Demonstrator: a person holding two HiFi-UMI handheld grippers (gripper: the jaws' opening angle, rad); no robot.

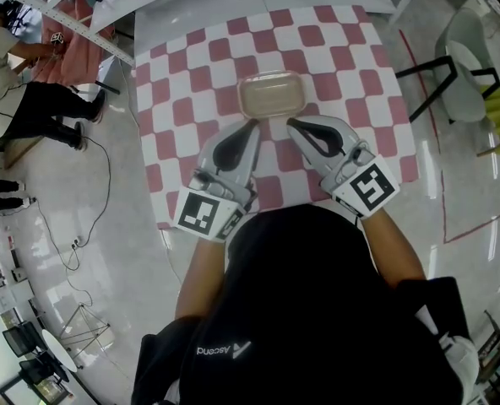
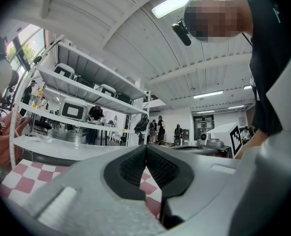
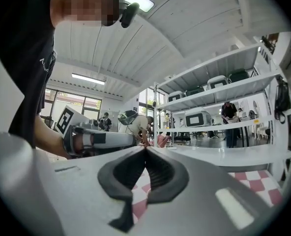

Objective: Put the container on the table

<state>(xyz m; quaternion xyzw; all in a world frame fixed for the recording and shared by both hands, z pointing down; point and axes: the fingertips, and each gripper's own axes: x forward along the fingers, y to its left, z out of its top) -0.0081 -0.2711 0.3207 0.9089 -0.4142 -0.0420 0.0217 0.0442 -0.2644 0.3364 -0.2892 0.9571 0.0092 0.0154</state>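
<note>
A shallow, clear beige container (image 1: 272,96) with rounded corners sits on the table's red-and-white checked cloth (image 1: 182,99), towards the far middle. My left gripper (image 1: 253,126) is just in front of its near left corner, tip angled in towards it, jaws shut and empty. My right gripper (image 1: 290,124) mirrors it in front of the near right corner, also shut with nothing held. Neither touches the container. In the left gripper view the closed left gripper (image 2: 146,146) points level over the cloth; the right gripper view shows the closed right gripper (image 3: 145,149) likewise. The container is hidden in both gripper views.
A grey chair (image 1: 465,74) stands to the right of the table, beside red tape lines on the floor. People (image 1: 30,83) stand at the left, with cables (image 1: 89,192) trailing over the floor. White shelving (image 2: 81,90) with boxes lines the room beyond.
</note>
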